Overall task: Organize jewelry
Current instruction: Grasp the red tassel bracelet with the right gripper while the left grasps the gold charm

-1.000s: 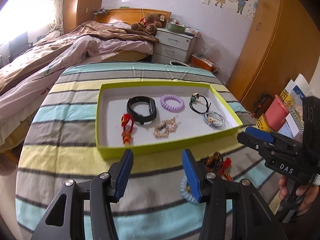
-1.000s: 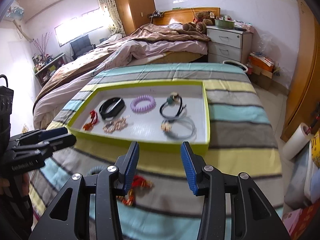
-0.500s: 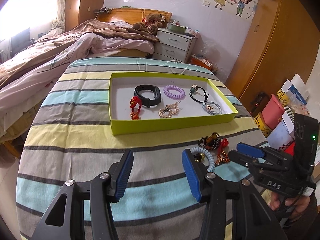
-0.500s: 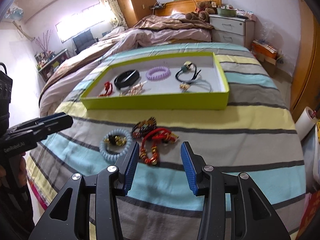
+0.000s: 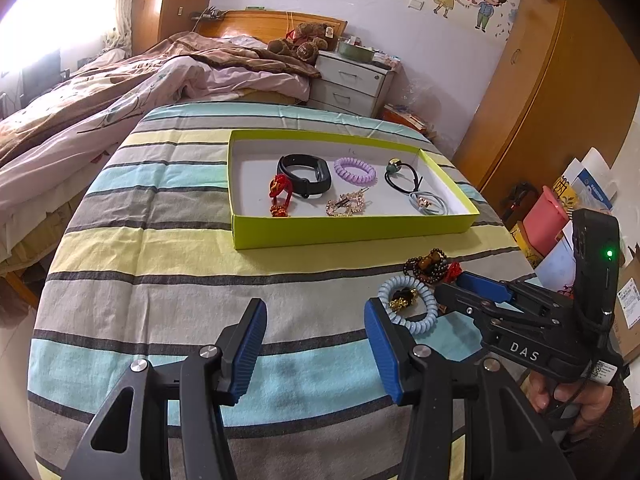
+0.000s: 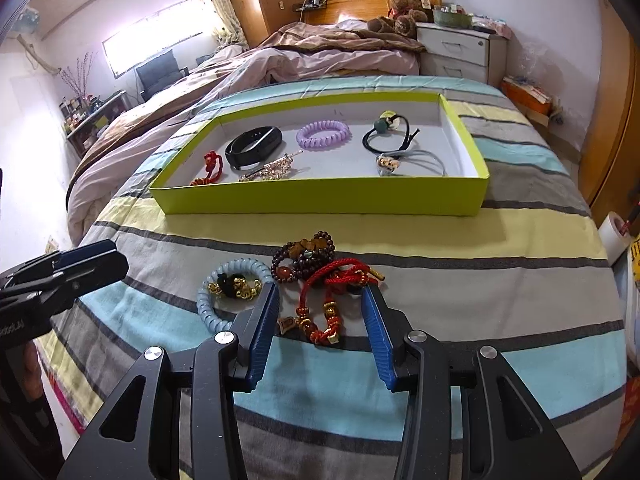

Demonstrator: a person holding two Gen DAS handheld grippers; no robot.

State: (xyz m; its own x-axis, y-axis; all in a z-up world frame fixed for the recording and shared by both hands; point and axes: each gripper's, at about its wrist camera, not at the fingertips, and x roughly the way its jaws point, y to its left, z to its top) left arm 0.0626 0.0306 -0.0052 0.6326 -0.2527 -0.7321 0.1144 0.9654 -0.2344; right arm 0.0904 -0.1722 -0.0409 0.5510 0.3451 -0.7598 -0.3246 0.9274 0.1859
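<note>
Both grippers point down at a slant over the striped bedcover [image 6: 460, 240], on the near side of the shallow lime-green cardboard tray [image 6: 320, 198].

The right gripper [image 6: 320, 312], black with blue ribbed pads, has its jaws apart and empty. Between its tips, on the cover, lies the red braided cord bracelet with gold beads [image 6: 332, 292]; the pads do not press it. Just left of this bracelet lies the pale blue spiral hair tie [image 6: 212, 304], which has a gold and black charm inside its ring. The dark brown bead bracelet [image 6: 308, 256] lies between these two and the tray, touching the red cord.

The left gripper [image 5: 316, 344] also stands wide apart, with nothing between the pads, only bare cover. It is to the left of the loose pile.

In the left wrist view the right gripper covers most of the red bracelet, and only a hand [image 5: 576, 404] of the person shows below it. In the right wrist view the near tray wall cuts off the lower parts of the pieces lying inside. The small charms are hard to make out.
</note>
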